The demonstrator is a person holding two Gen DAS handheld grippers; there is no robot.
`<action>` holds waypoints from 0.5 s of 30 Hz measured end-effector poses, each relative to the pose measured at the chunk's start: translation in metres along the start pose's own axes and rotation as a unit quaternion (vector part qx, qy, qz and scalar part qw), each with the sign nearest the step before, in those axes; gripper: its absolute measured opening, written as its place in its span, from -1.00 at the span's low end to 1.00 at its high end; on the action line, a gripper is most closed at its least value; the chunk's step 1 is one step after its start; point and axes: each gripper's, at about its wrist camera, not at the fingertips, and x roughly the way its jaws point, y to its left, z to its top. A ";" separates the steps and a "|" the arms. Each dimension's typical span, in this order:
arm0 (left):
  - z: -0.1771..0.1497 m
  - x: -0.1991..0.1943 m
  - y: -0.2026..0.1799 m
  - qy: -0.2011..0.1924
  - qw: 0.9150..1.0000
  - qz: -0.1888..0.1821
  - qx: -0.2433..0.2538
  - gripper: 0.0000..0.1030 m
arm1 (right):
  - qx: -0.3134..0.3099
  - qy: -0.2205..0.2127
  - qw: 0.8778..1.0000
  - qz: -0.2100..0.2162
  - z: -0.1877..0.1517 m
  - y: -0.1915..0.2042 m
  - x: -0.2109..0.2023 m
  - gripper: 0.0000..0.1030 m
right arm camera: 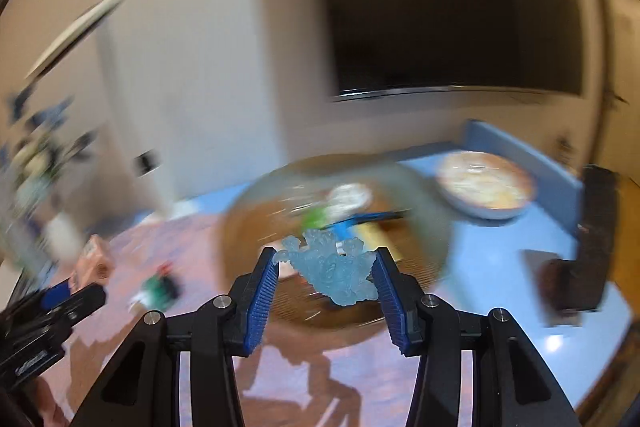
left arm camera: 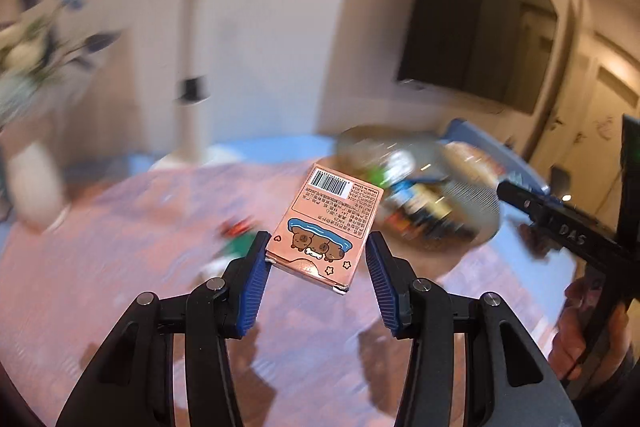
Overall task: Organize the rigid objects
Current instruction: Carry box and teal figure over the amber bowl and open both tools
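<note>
Short of the basket [right arm camera: 416, 187], the left gripper [left arm camera: 318, 257] clamps a box [left arm camera: 326, 227] askew and the right gripper [right arm camera: 326, 269] pinches a knobbly figurine [right arm camera: 332, 271]; either may slip.

The left gripper [left arm camera: 318, 247] fills the lower middle of its view, its blue pads [left arm camera: 256, 283] pressed against the two sides of a pink box [left arm camera: 326, 227] held tilted. The right gripper [right arm camera: 326, 267] sits low and central in its own view, pads [right arm camera: 264, 295] closed on a pale blue figure [right arm camera: 332, 267]. A hand [left arm camera: 588, 331] grips the other tool's handle at the lower right of the left view.
</note>
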 end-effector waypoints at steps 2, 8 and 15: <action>0.013 0.021 -0.021 0.004 1.000 -0.012 0.010 -0.13 | 0.026 0.028 0.999 -0.018 0.009 -0.024 0.010 -0.08; 0.020 0.075 -0.064 0.048 0.998 -0.031 0.017 -0.13 | 0.030 0.089 0.995 -0.034 0.003 -0.052 0.043 -0.08; 0.019 0.089 -0.083 0.062 0.997 -0.019 0.043 0.51 | 0.029 0.096 0.994 -0.048 0.008 -0.062 0.059 0.23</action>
